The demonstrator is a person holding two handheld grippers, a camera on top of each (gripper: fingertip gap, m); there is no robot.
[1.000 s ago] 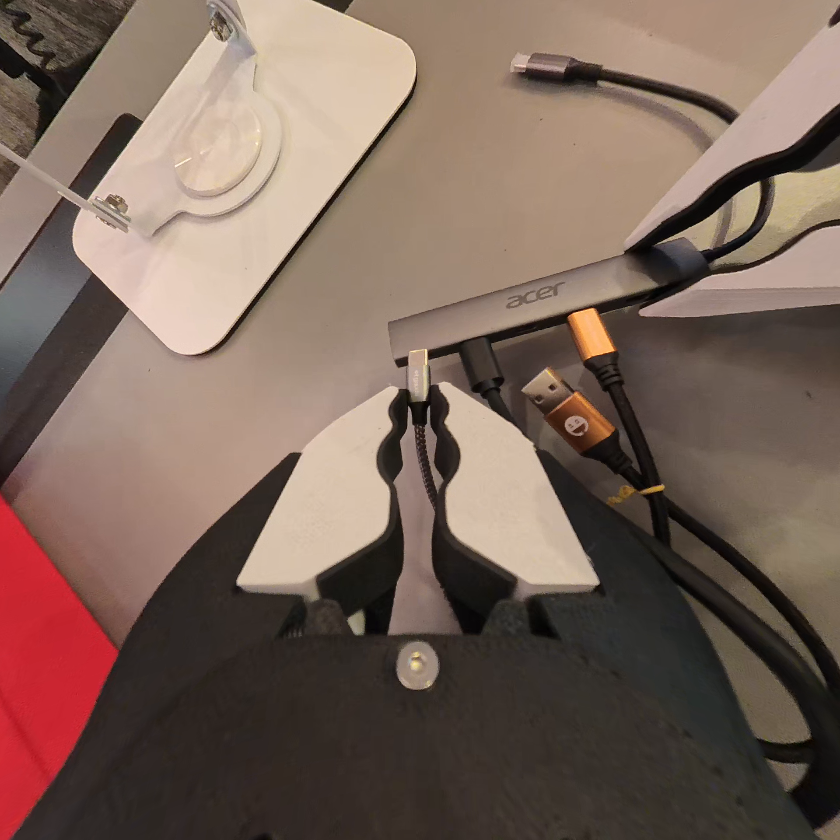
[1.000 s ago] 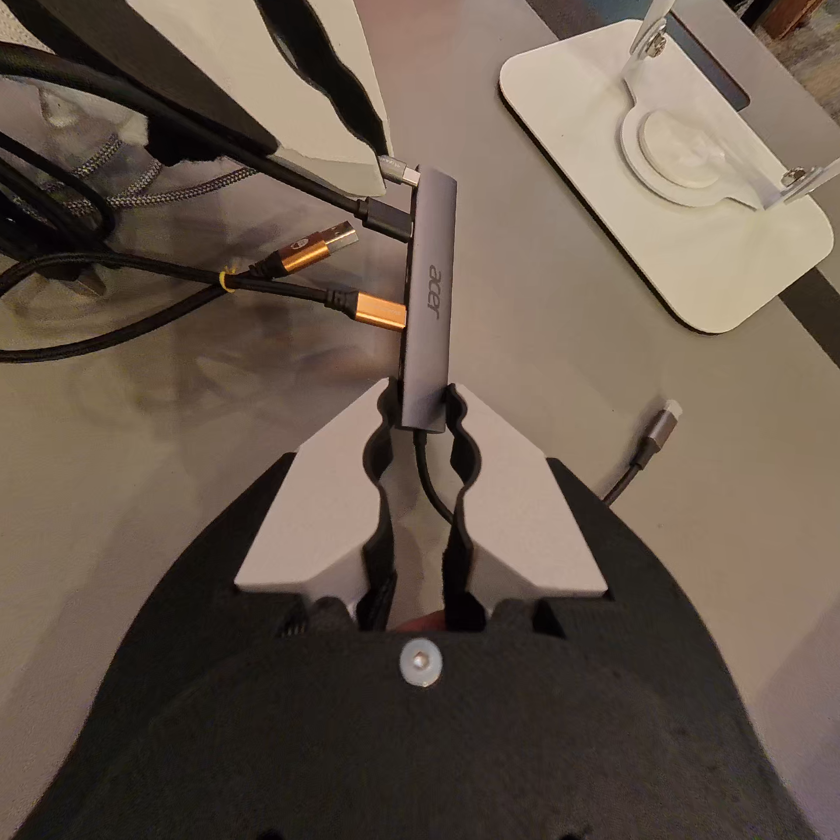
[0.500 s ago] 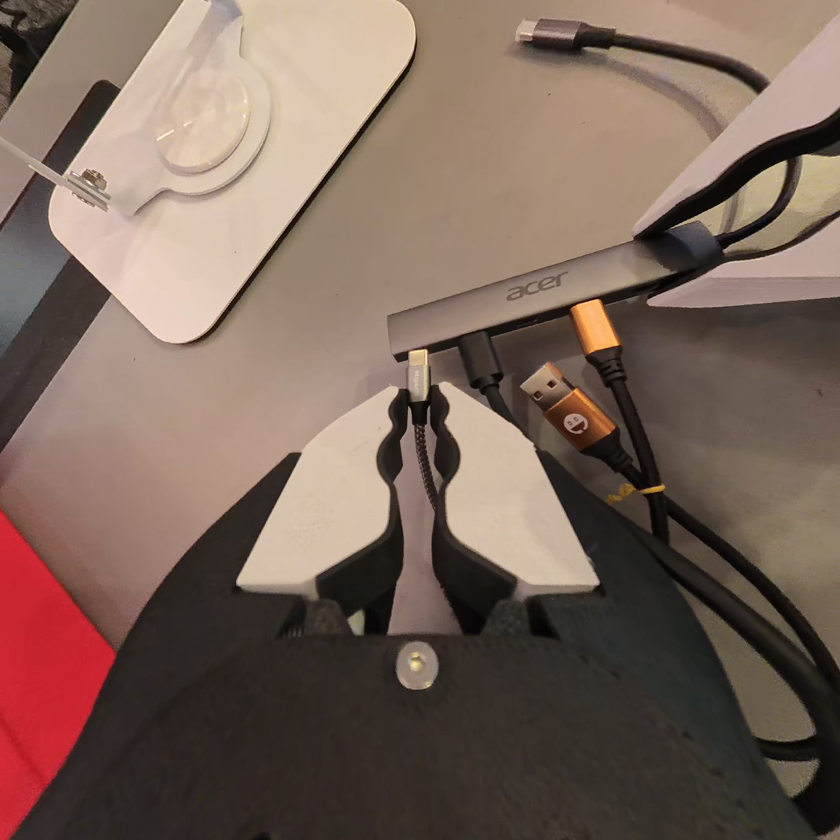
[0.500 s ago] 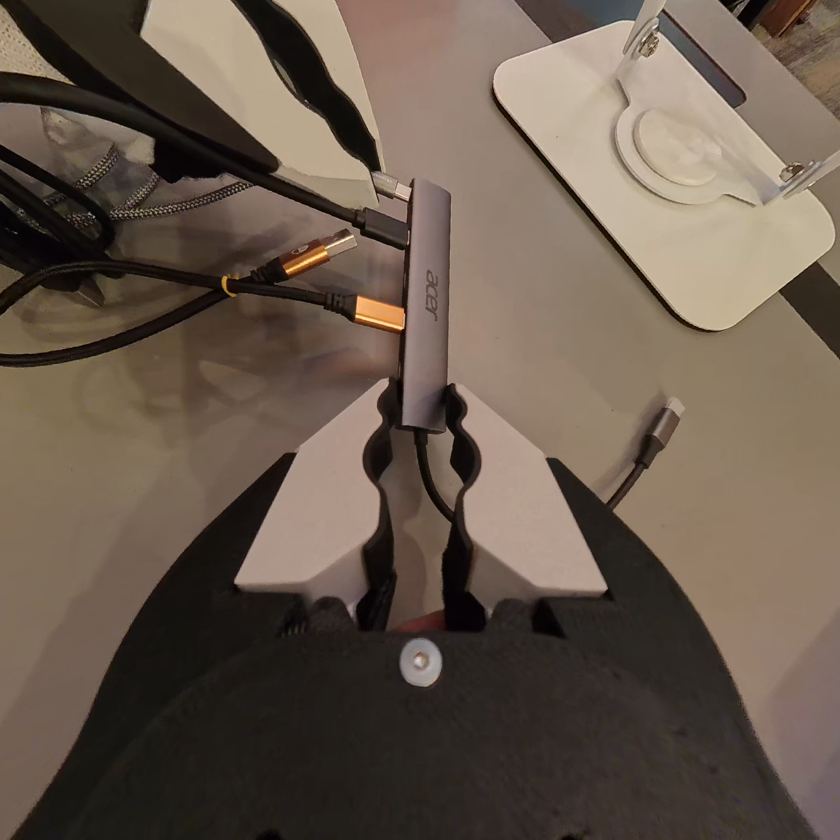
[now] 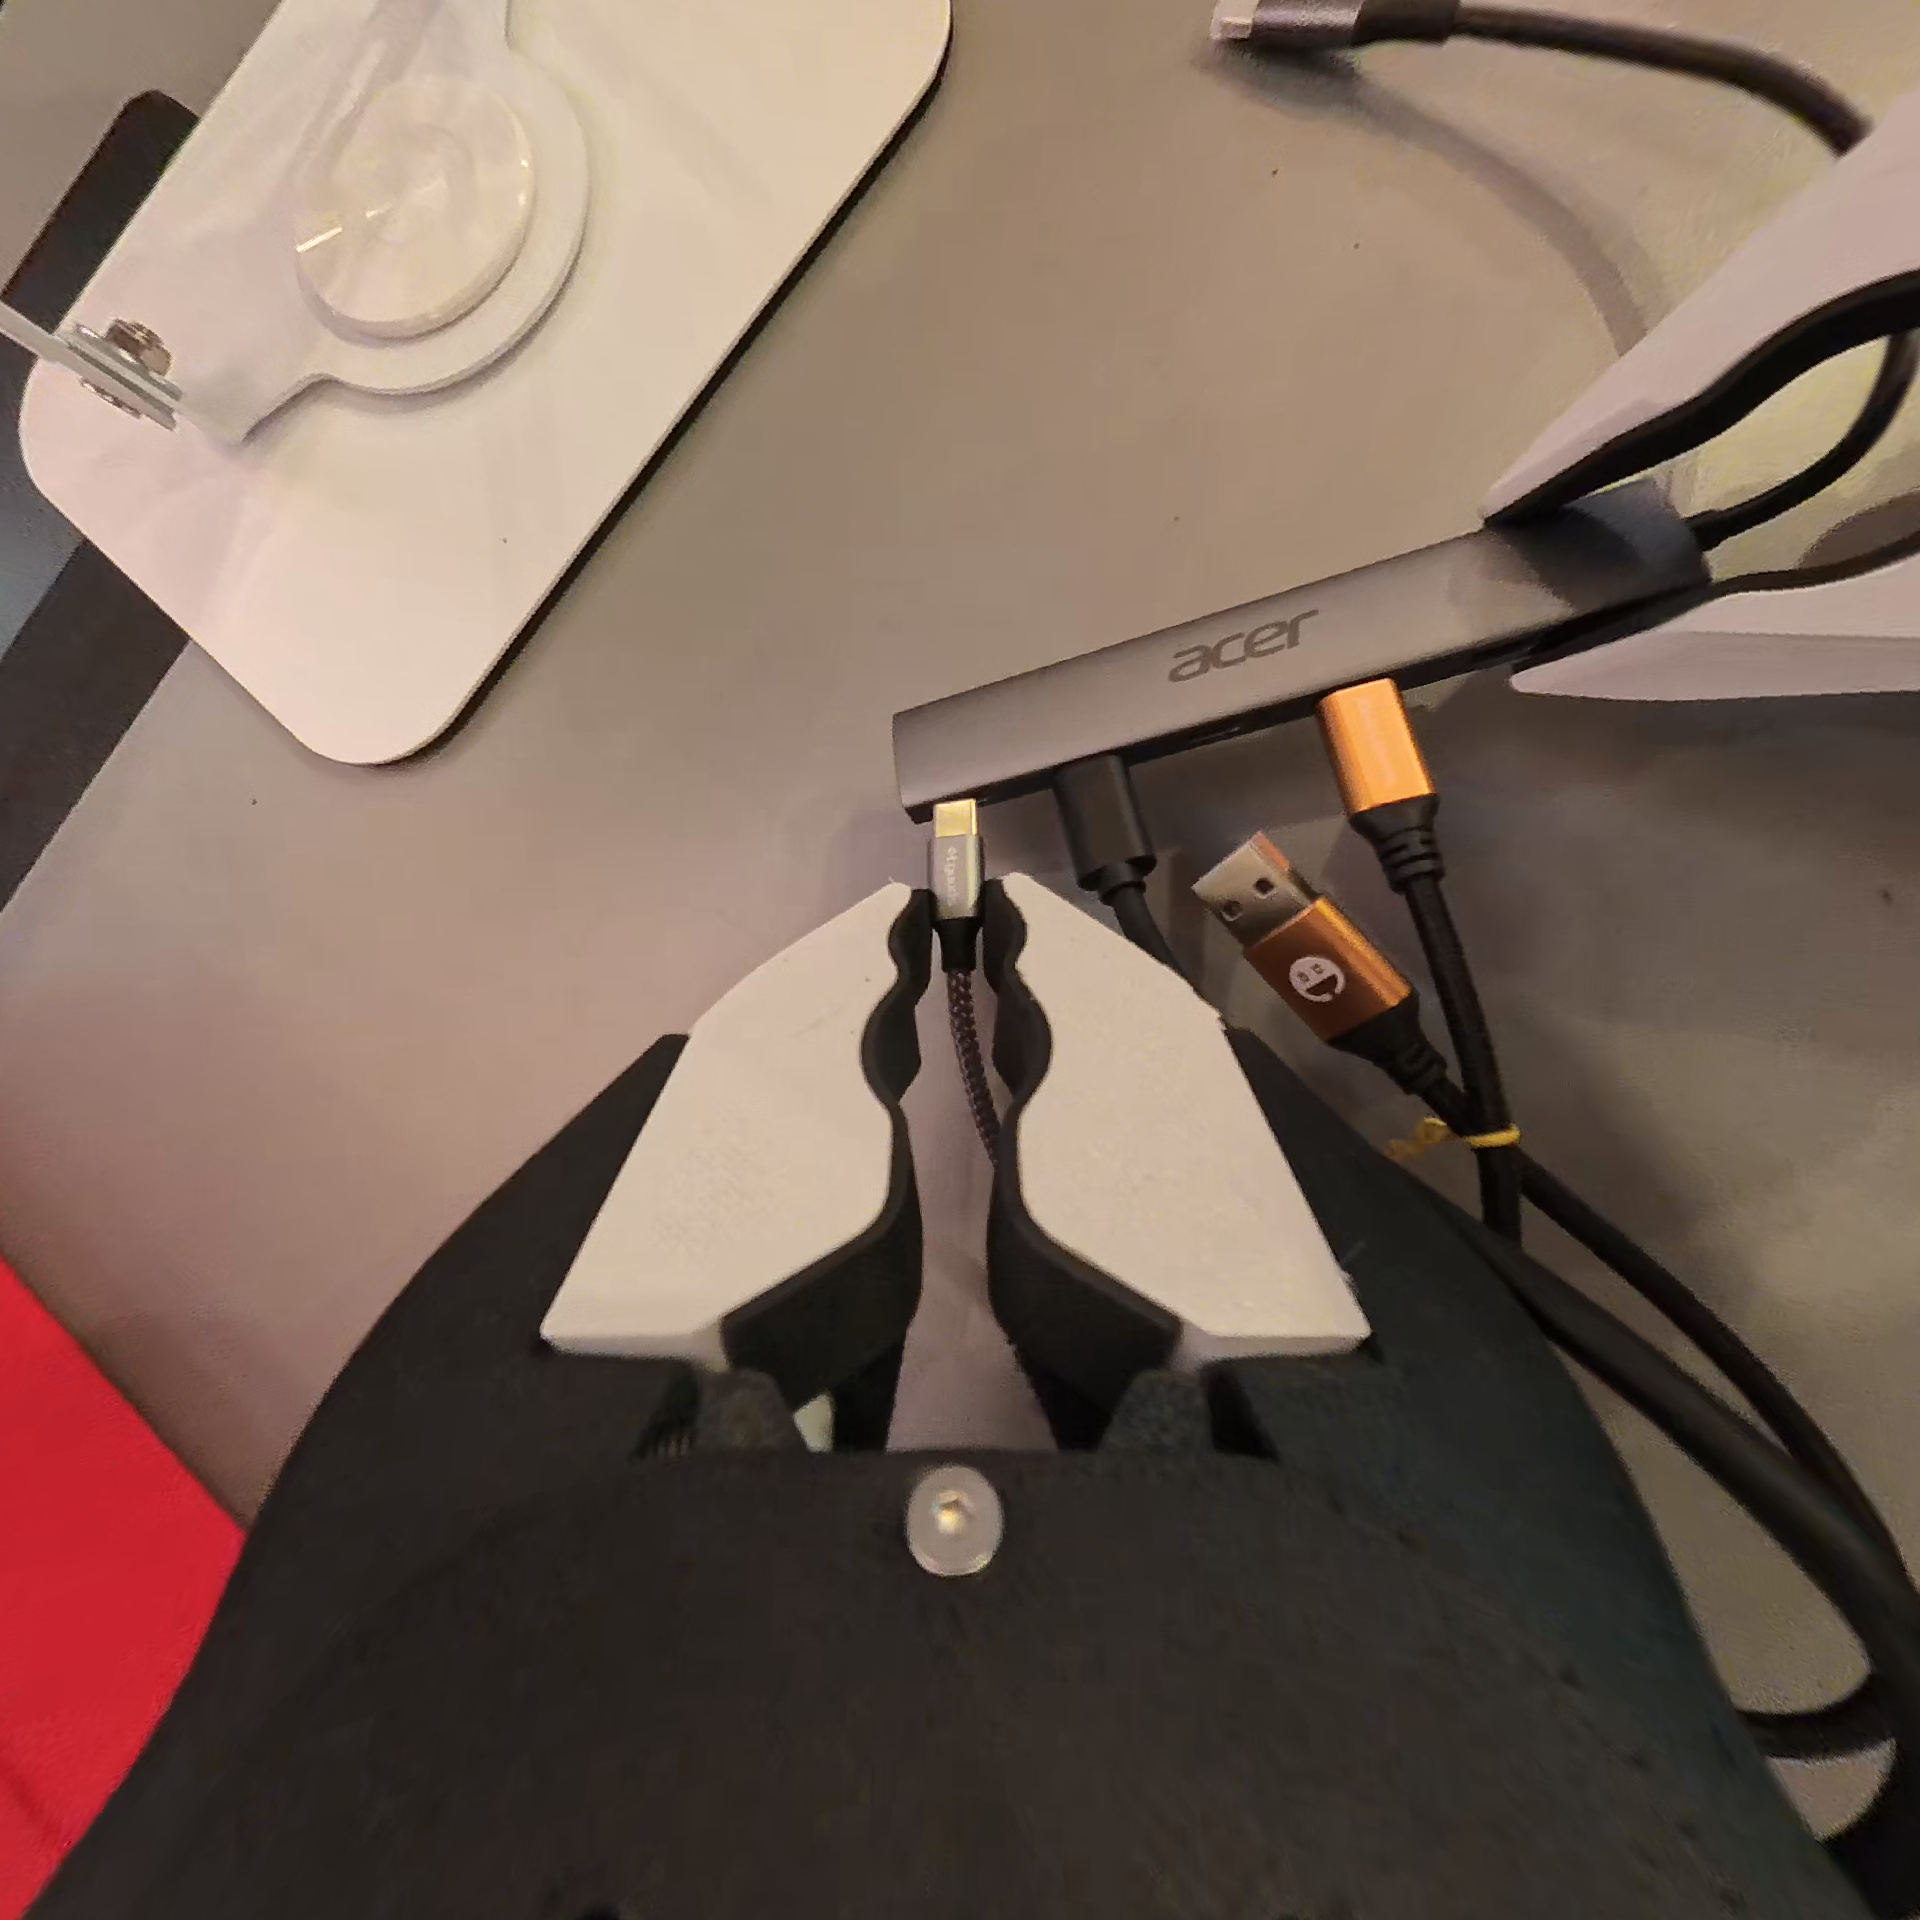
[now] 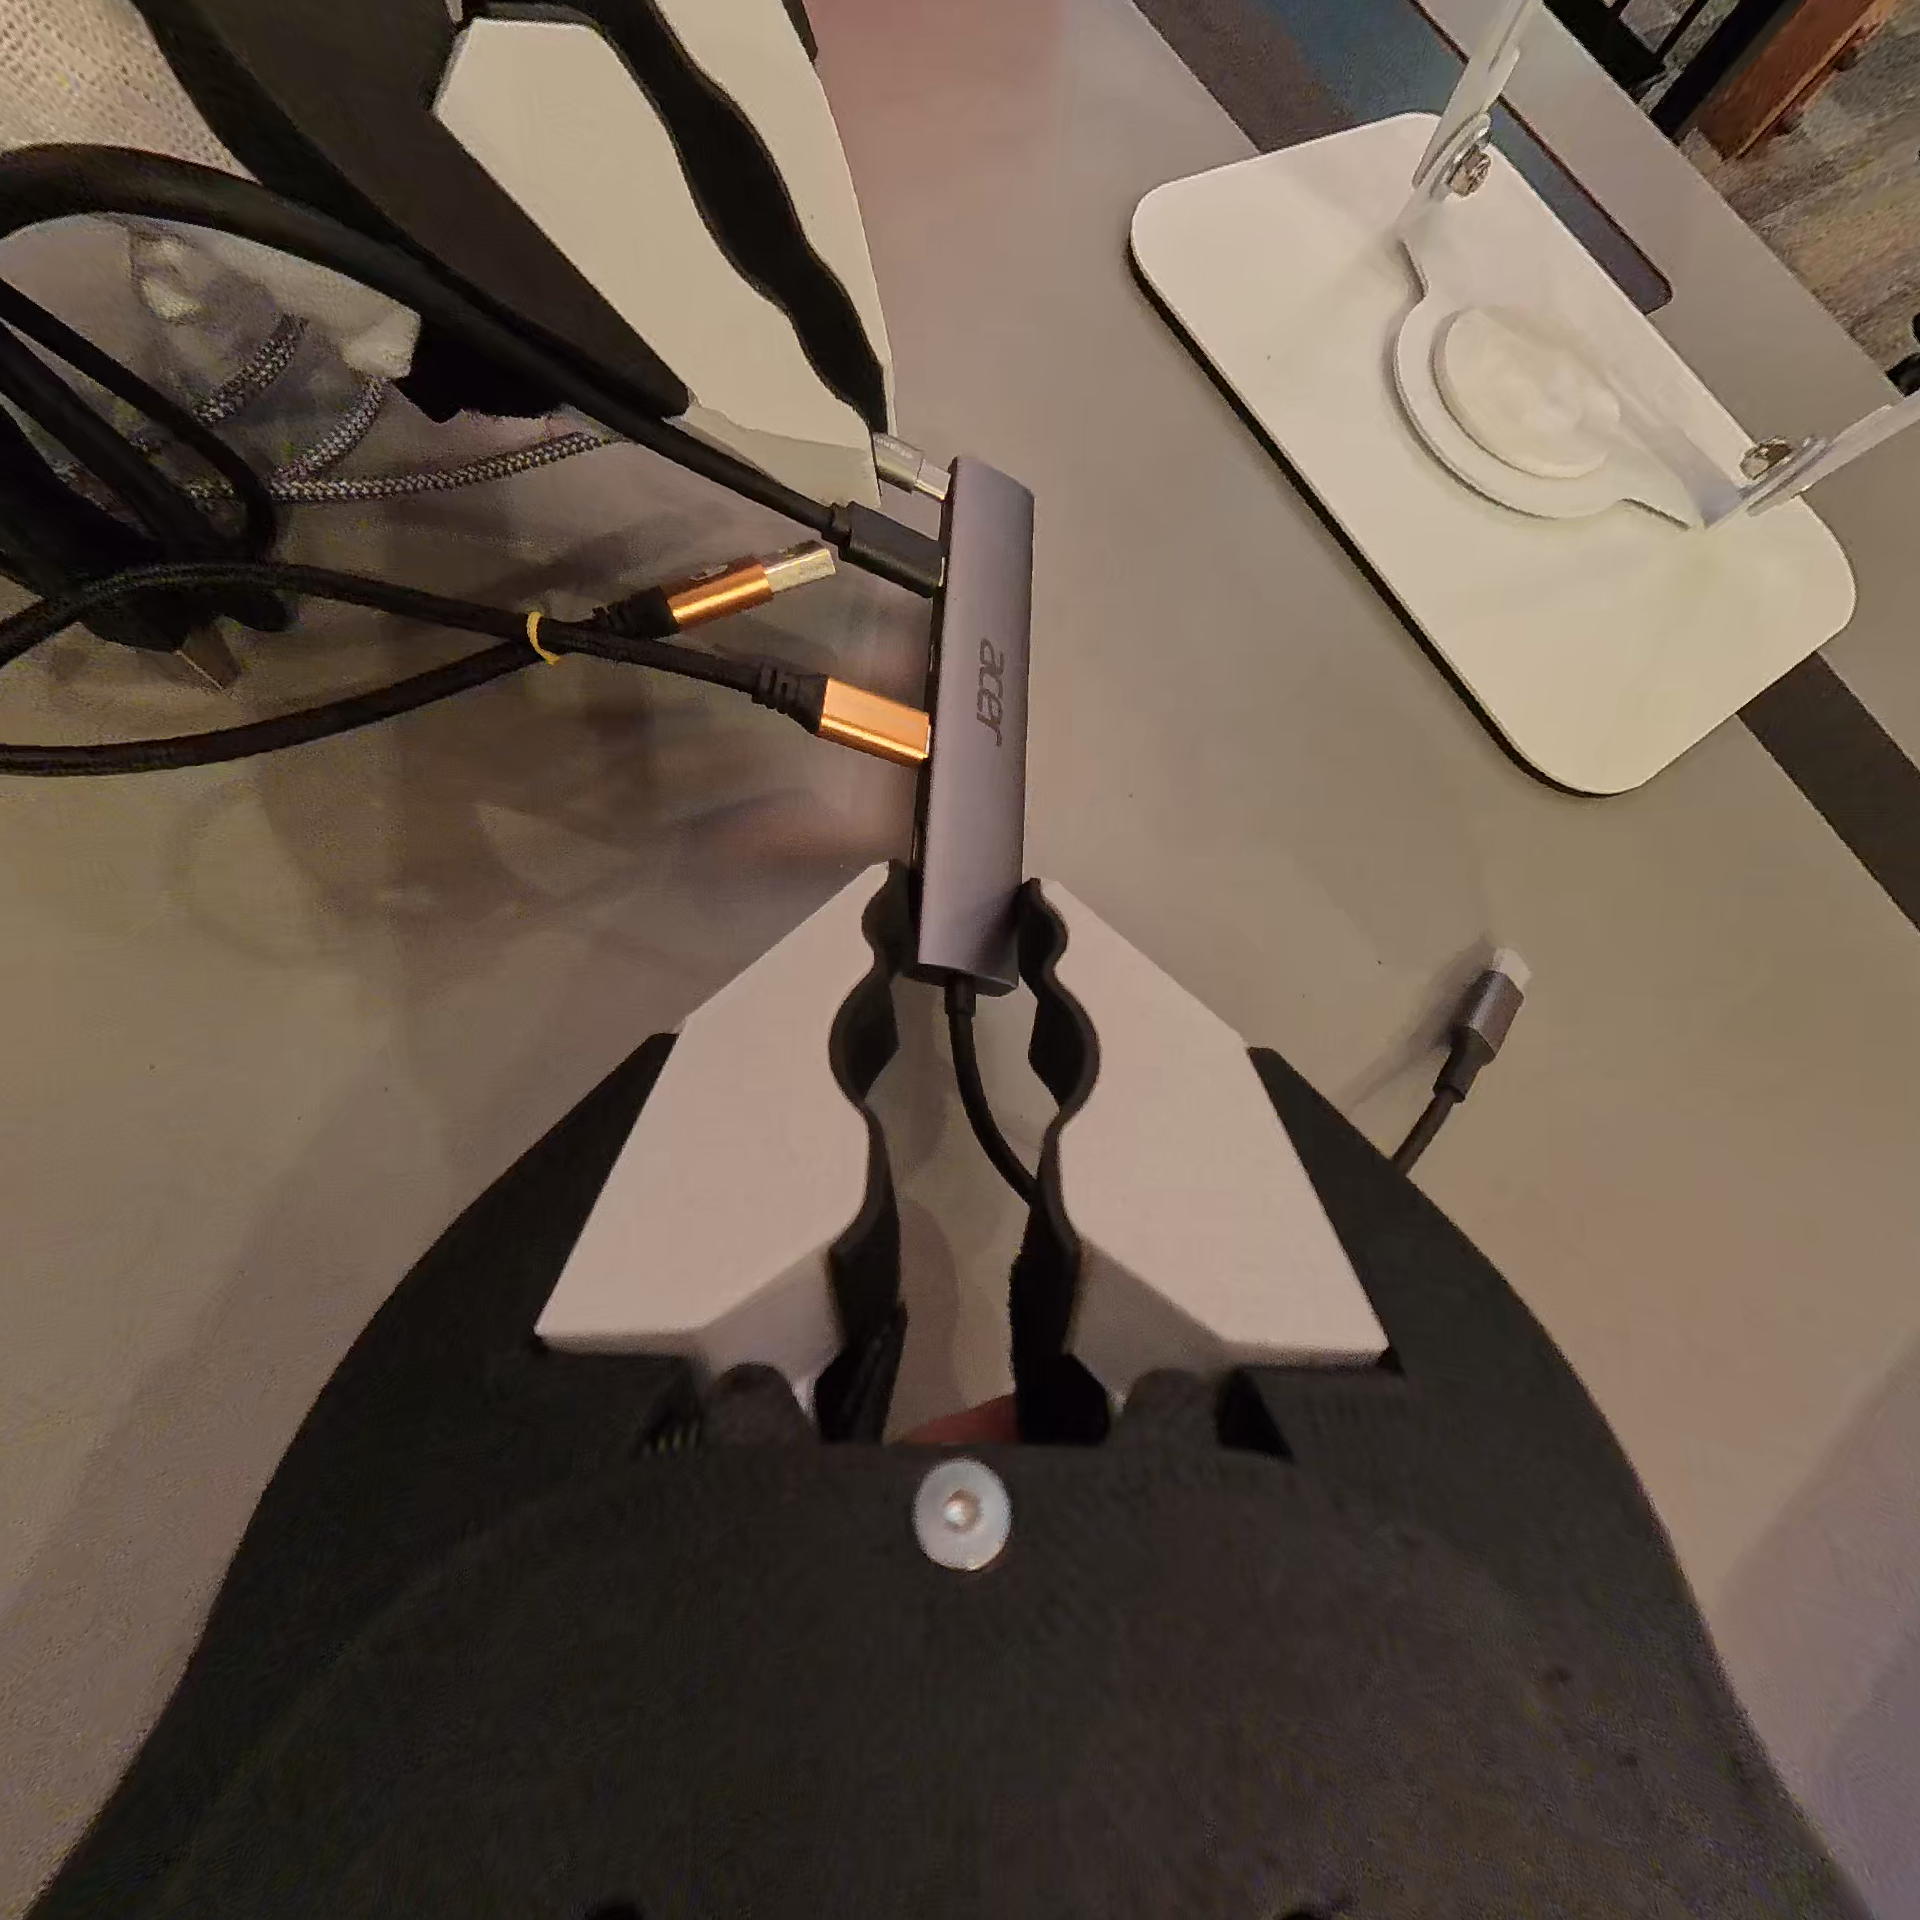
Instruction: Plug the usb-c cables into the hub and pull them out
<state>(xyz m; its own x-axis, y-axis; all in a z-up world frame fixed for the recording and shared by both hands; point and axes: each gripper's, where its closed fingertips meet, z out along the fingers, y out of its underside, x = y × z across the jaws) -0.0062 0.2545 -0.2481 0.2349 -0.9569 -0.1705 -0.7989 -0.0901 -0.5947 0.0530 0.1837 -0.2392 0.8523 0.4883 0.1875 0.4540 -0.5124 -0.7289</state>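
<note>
A grey hub [image 5: 1247, 675] lies on the grey table. My left gripper [image 5: 954, 894] is shut on a silver usb-c plug [image 5: 954, 862] with a braided cable. The plug's bare metal tip sits right at the port on the hub's left end; I cannot tell whether it is inside. A black plug [image 5: 1101, 821] and an orange plug [image 5: 1371, 758] sit in the hub's side. My right gripper [image 6: 961, 914] is shut on the cable end of the hub [image 6: 977, 727]. The silver plug [image 6: 909, 473] shows at the hub's far end.
A loose orange USB-A plug [image 5: 1299, 956] lies beside the plugged cables. The hub's own cable ends in a grey plug [image 6: 1491, 1013] on the table. A white stand base [image 5: 416, 364] stands at the far left. Black cables [image 6: 260, 623] pile up behind the hub. Across from one pair of fingers to the other is roughly 10 cm.
The gap between the silver plug's shell and the hub has grown, so more of the bare metal tip shows. Both grippers have stayed shut.
</note>
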